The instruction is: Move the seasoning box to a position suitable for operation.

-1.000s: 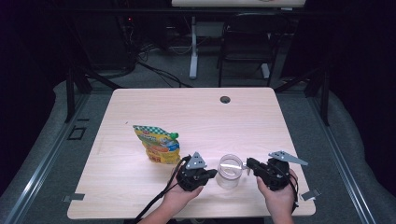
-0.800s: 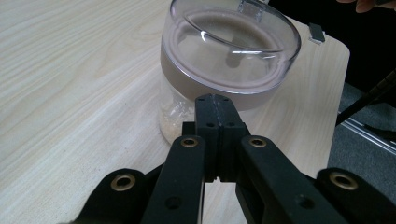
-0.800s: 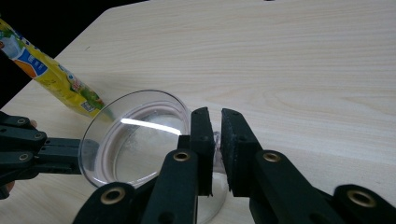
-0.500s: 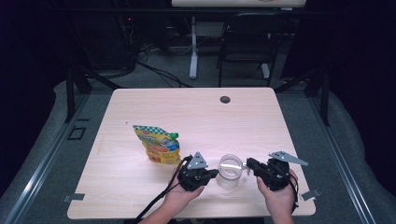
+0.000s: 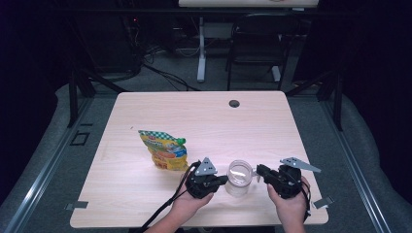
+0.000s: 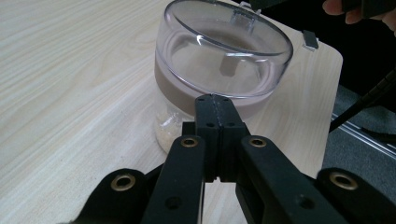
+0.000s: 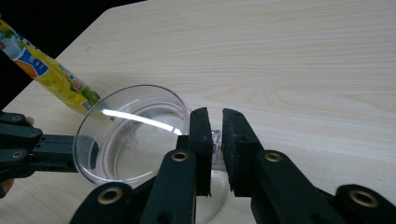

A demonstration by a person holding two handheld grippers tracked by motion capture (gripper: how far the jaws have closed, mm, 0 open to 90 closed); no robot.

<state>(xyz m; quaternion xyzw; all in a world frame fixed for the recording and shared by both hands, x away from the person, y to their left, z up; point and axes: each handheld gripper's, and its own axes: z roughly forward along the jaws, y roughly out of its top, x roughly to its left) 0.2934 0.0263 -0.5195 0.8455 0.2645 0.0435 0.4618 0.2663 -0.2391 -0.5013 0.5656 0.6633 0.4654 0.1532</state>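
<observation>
yellow pouch point(image 5: 164, 149) with a green cap lies flat on the left part of the pale wood bench point(image 5: 145, 204), well away from the front edge and just beyond the left tool. near the front edge, the left tool point(image 5: 222, 180) points toward the clear jar point(image 5: 240, 177); in the left gripper view its two black jaws are pressed flat together with nothing between them, and their joined tips sit against the jar's brownish band under the lid point(image 6: 224, 28). the jar stands upright between the two tools, a little pale powder at its bottom. on the jar's other side the right tool point(image 5: 257, 171) reaches its rim; in the right gripper view its jaws stand a narrow gap apart around a small clear tab point(image 7: 215, 140) at the lid's edge, having just been opening slightly. whether the pads press on that tab i cannot tell
</observation>
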